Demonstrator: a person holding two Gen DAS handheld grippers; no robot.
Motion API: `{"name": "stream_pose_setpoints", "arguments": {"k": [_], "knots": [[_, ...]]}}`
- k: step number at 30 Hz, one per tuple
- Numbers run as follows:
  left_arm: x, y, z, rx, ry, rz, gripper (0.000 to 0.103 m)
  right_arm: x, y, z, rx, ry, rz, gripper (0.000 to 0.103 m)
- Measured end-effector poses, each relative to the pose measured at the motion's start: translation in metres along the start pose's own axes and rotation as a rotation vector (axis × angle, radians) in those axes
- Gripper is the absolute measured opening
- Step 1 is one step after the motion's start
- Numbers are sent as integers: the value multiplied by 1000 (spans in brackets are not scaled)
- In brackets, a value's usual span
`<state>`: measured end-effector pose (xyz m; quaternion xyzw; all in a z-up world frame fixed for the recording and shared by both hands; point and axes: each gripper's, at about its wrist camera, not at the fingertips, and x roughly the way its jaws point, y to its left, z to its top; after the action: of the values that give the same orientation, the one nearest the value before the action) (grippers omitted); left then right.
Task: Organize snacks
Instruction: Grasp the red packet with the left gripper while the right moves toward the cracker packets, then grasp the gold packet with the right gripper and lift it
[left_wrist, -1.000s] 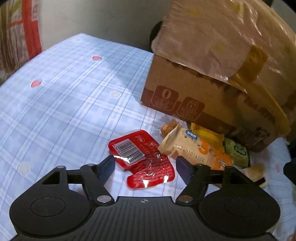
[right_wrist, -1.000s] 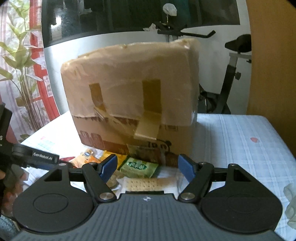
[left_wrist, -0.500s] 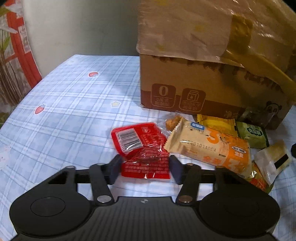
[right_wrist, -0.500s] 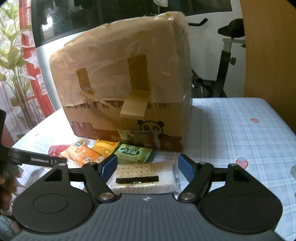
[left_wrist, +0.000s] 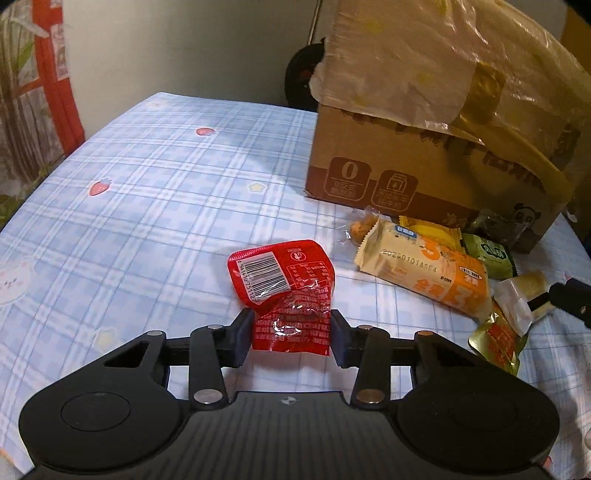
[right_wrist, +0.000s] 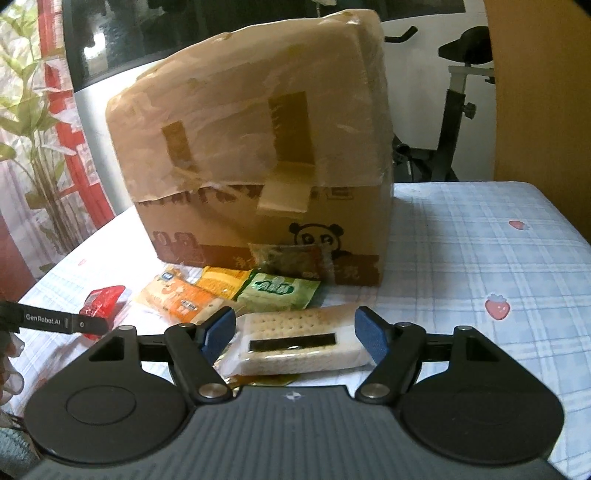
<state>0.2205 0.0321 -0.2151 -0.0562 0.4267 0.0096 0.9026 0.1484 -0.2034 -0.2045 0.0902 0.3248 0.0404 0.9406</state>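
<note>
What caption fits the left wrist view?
Left gripper closing on a red packet, other snacks beside a box.

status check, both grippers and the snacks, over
Left gripper closing on red packet, pads touching. Right gripper closing around cracker pack, not gripped. Cardboard box behind; nothing blocking.

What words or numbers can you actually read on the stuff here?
"GenRobot.AI": left gripper, on its side as the right wrist view shows it.
"0": brown panel on the cardboard box; print beneath is too blurred.
"3": orange packet; its stamped code is unclear.
Red packet: barcode digits unreadable.
</note>
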Motion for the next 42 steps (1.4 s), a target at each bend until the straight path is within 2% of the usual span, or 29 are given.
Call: {"name": "stream_pose_setpoints", "arguments": {"k": [4,10,14,21,25,31,38,42], "knots": [[-7,3,-1,-13,-20,-9,45,0,10,-4,-18,31,29,61],[-13,1,-2,-19,-34,-40,45,1,33,-13,-14,105,94,59],[-19,-4,-7,4,-49,-53,45,17,38,-18,36,230,133,59],[-28,-8,-18,35,-58,-66,46,39,33,-1,54,231,55,60],[-29,-5,-19,23,-62,-71,46,50,53,-2,-47,227,-13,75],[-32,-3,-21,13,-61,-72,46,61,73,-9,-154,212,-103,75],[-33,-2,-21,-9,-54,-70,46,42,76,-24,-207,196,-137,74],[-35,-6,-21,-3,-65,-75,46,27,68,-30,-199,201,-149,80]]}}
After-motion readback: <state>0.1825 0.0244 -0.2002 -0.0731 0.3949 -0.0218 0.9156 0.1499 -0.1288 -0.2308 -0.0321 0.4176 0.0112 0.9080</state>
